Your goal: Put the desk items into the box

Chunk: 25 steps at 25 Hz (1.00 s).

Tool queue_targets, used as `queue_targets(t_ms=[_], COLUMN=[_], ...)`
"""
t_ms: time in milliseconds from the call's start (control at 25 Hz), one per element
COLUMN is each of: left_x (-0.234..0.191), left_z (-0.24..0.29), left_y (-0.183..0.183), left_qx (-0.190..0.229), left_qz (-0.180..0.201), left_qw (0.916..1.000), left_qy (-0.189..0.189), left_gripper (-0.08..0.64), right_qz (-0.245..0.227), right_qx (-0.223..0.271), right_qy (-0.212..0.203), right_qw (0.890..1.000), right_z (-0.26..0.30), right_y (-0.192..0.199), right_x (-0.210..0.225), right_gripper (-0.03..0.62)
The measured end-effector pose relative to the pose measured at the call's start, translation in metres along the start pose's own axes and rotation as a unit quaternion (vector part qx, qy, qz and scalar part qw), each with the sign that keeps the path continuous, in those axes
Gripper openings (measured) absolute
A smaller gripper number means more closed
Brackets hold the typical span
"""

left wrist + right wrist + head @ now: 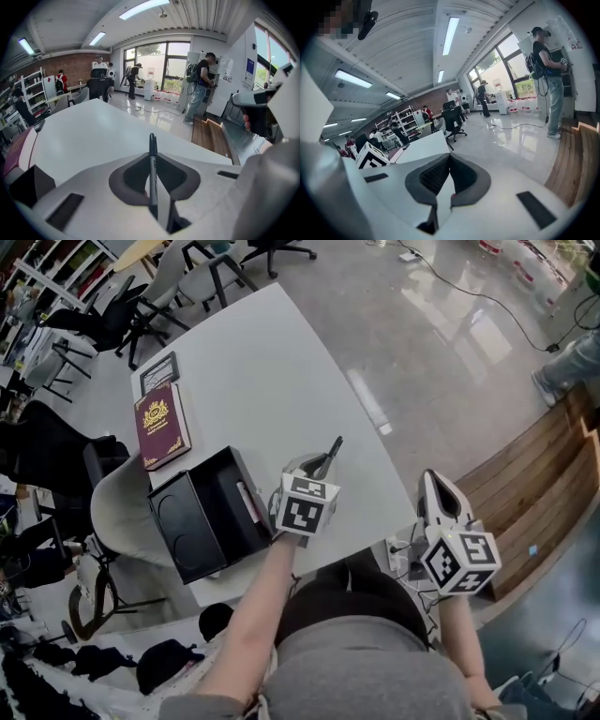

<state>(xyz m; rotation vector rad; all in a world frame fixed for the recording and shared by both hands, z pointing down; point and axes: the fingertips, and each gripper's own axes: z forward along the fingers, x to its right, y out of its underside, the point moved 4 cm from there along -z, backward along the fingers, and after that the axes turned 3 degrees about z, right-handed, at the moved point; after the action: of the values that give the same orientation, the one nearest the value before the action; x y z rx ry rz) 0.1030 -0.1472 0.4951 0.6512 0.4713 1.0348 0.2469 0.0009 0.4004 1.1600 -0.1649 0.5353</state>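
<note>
A black pen sticks up from my left gripper, which is shut on it above the near part of the white table. In the left gripper view the pen stands upright, pinched between the dark pads of the left gripper. The open black box sits just left of that gripper, its lid beside it and a pale slim item inside. A maroon book and a dark framed item lie farther back. My right gripper hangs off the table's right side, and in its own view the right gripper is shut on nothing.
A grey chair stands against the table's left edge by the box. Black office chairs crowd the far end. A raised wooden platform lies on the right. A person with a backpack stands beyond the table.
</note>
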Motion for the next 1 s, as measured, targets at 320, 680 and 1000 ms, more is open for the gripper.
queue_targets(t_ms=[320, 680, 1000], left_x=[-0.004, -0.026, -0.058], left_z=[-0.043, -0.107, -0.161], left_y=[-0.02, -0.023, 0.005], left_qx=[0.057, 0.116, 0.15], left_qz=[-0.049, -0.109, -0.176], left_qw=[0.9962, 0.9794, 0.9531], left_qy=[-0.043, -0.125, -0.195], left_gripper=[0.048, 0.048, 0.048], right_qz=[-0.018, -0.048, -0.078], right_qx=[-0.012, -0.043, -0.068], right_qy=[-0.047, -0.134, -0.208], right_qw=[0.999, 0.989, 0.973], right_z=[0.016, 0.047, 0.062], right_y=[-0.007, 0.001, 0.013], right_x=[-0.019, -0.064, -0.116], right_gripper=[0.003, 0.003, 0.003])
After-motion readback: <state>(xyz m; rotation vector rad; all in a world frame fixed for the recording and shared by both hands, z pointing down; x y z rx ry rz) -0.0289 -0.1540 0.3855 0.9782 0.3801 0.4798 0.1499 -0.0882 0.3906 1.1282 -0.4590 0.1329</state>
